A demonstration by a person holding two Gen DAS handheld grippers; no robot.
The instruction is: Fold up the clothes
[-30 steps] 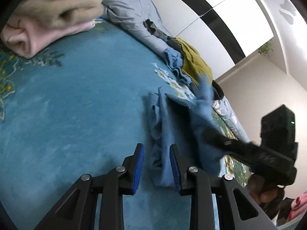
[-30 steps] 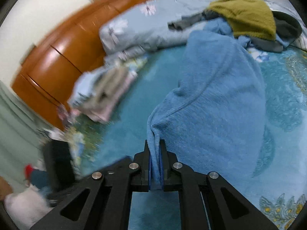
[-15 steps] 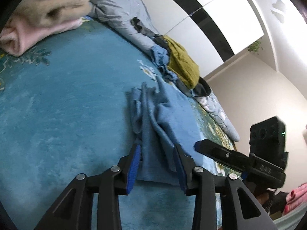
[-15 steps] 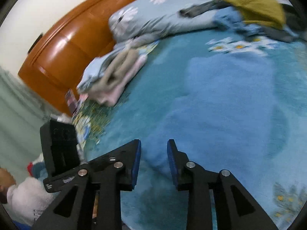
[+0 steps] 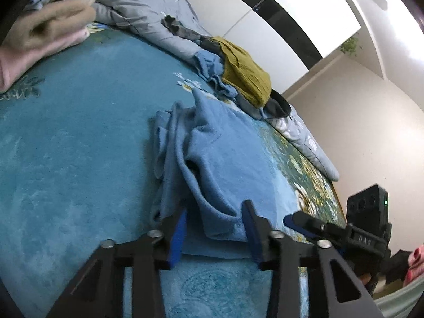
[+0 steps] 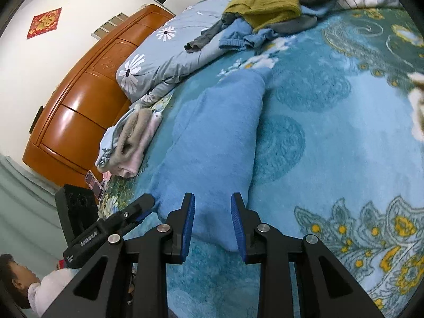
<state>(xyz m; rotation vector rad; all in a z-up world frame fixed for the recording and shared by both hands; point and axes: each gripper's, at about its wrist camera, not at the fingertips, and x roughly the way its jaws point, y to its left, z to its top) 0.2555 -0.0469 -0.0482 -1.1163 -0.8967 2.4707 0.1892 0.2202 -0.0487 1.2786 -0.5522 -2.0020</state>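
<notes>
Garment on the bed: a blue fleece (image 5: 228, 164) lies lengthwise on the teal bedspread (image 5: 79, 143), its near hem just ahead of both your tools; seen from your left wrist it is rumpled, with folds bunched along its left edge; seen from your right wrist the same blue fleece (image 6: 217, 137) reads as a long, mostly smooth strip running away toward the far pile.

Your left tool (image 5: 213, 228): jaws apart but closing; the near hem of the fleece sits between the blue pads (image 5: 177, 234), and the pads do not press on it yet; nothing held.

Your right tool (image 6: 212, 225): jaws moderately apart; the near corner of the fleece lies between them, cloth close to both pads, no pinch visible; nothing held. From the left wrist your right tool (image 5: 296, 218) shows at the right edge, beside the fleece's hem; from the right wrist your left tool (image 6: 144, 205) shows at lower left, tip at the fleece's left edge.

Surroundings: folded stack (image 6: 129, 143) in pale blue, beige and pink, left of the fleece and apart from it; unsorted heap with a mustard knit (image 6: 265, 0) on top at the far end; flowered duvet (image 6: 159, 63) bunched against a wooden headboard (image 6: 79, 106); a person (image 6: 29, 283) in a light top at lower left, off the bed.
</notes>
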